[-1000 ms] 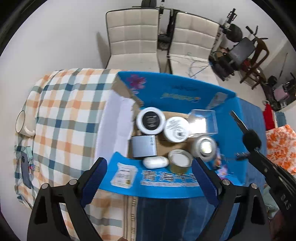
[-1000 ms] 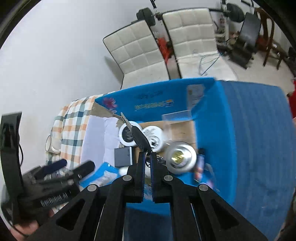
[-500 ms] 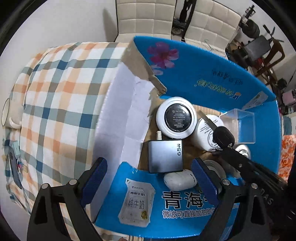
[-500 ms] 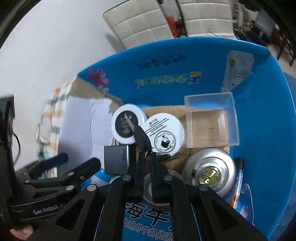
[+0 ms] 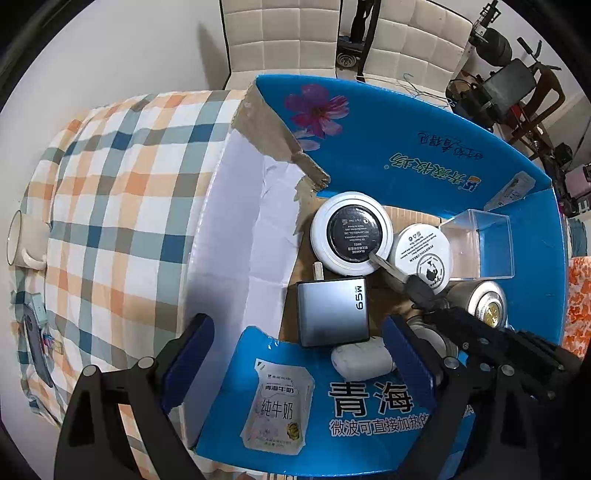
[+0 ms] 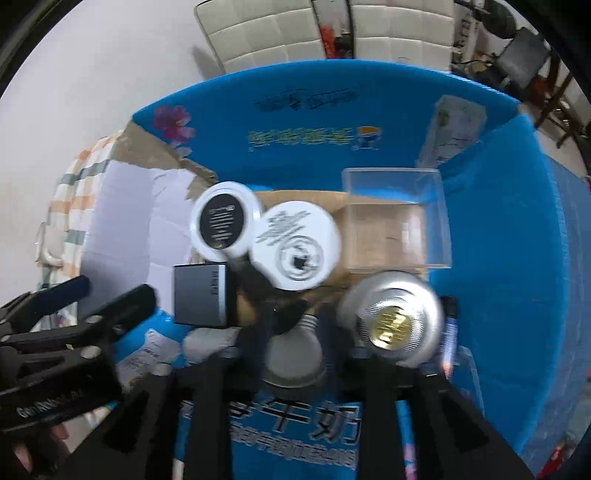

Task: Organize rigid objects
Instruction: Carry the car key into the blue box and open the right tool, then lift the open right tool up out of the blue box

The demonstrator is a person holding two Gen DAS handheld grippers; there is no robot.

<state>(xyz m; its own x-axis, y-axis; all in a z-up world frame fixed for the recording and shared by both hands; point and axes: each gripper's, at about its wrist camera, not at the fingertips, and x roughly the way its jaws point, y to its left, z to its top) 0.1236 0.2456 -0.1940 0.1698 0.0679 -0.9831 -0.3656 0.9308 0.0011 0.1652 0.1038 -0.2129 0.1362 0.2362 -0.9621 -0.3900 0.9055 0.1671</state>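
left gripper [image 5: 297, 354]: jaws held wide apart, nothing between them, poised over the blue box's [image 5: 424, 147] near wall | step: car key [image 5: 404, 277] being released into the box, lying between grey charger [image 5: 332, 312] and white jars | right gripper [image 6: 293, 325]: jaws opening, key no longer pinched | next: a clean lift clear of the key is judged needed.

Place: a lived-in home room.
Seating: 2 cream quilted chairs [image 5: 280, 35] at the top centre.
Cover: a plaid tablecloth [image 5: 122, 206] on the left.
Clutter: exercise equipment [image 5: 513, 81] in the upper right.
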